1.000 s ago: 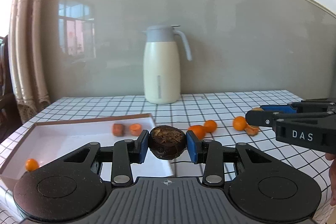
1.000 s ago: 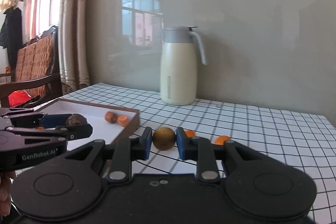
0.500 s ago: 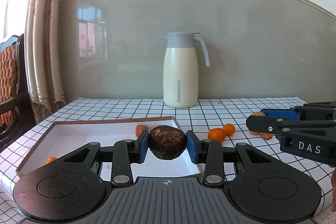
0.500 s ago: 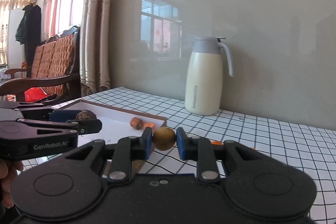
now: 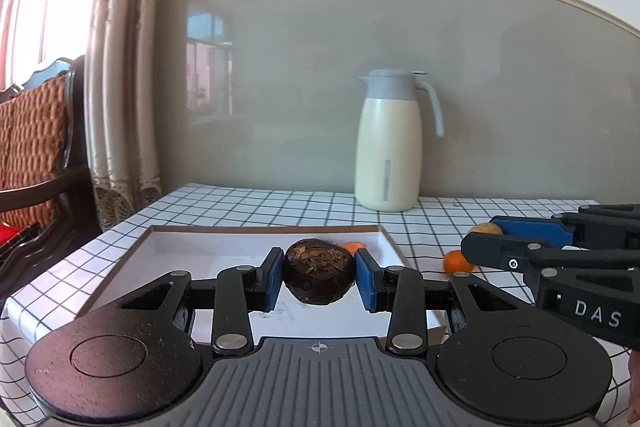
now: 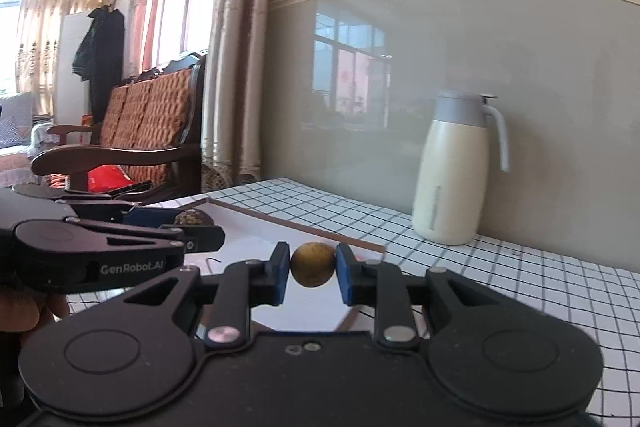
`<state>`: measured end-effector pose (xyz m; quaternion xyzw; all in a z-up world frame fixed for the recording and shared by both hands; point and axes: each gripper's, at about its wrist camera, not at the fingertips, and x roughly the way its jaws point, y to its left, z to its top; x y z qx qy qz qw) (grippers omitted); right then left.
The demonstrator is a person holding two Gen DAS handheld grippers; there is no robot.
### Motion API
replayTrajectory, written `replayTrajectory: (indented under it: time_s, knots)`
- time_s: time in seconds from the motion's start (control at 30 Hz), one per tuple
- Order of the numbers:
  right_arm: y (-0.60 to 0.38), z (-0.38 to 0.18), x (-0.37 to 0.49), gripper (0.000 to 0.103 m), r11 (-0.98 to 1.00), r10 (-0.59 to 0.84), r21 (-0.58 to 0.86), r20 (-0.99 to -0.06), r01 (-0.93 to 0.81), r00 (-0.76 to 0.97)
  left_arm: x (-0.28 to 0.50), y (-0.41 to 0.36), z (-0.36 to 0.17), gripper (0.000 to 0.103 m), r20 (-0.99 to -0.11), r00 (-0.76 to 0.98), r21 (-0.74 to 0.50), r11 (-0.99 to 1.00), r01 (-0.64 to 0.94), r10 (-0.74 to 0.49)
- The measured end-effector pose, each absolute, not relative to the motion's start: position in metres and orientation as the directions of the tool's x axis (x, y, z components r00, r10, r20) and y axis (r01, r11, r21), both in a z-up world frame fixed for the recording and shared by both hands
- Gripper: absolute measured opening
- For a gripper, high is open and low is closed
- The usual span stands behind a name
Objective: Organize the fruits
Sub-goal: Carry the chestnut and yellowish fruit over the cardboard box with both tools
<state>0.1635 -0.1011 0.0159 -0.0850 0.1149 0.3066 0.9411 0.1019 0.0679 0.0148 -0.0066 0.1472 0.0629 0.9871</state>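
Centrally, a dark brown fruit [image 5: 319, 277] with a rough, flaking skin sits clamped between the blue pads of the left claw [image 5: 319, 281], held above the white tray [image 5: 192, 255]. Its round, somewhat squat form is gripped across the widest part; it looks light and firm, though the brittle skin could crumble under hard pressure. A smaller yellow-brown fruit [image 6: 313, 264], smooth, matt and nearly spherical, is pinched likewise across its middle by the right claw [image 6: 313, 269], over the tray's near end. Being round, both may roll when set down, so a low release on the flat tray floor seems wise. One orange fruit [image 5: 353, 246] lies inside the tray by its far right corner; another [image 5: 457, 261] rests outside on the desk [image 5: 280, 205], whose cloth carries a black grid on white. A cream jug [image 5: 387, 163] with grey lid stands behind.
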Motion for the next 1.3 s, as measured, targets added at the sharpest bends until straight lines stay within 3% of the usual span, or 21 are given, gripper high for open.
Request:
replayTrajectory:
  time_s: [0.77,1.3]
  knots:
    - [-0.043,0.022,0.165,0.016,0.742,0.630,-0.123,-0.209,-0.659,0.748,0.096,0.138,0.014,0.039,-0.275,0.927,-0.003,0.964,-0.267,0.256]
    - [-0.030,0.026,0.188,0.016,0.740,0.627,-0.144,-0.204,-0.657,0.752,0.125,0.162,0.016,0.039,-0.262,0.924,-0.023,0.956,-0.293,0.278]
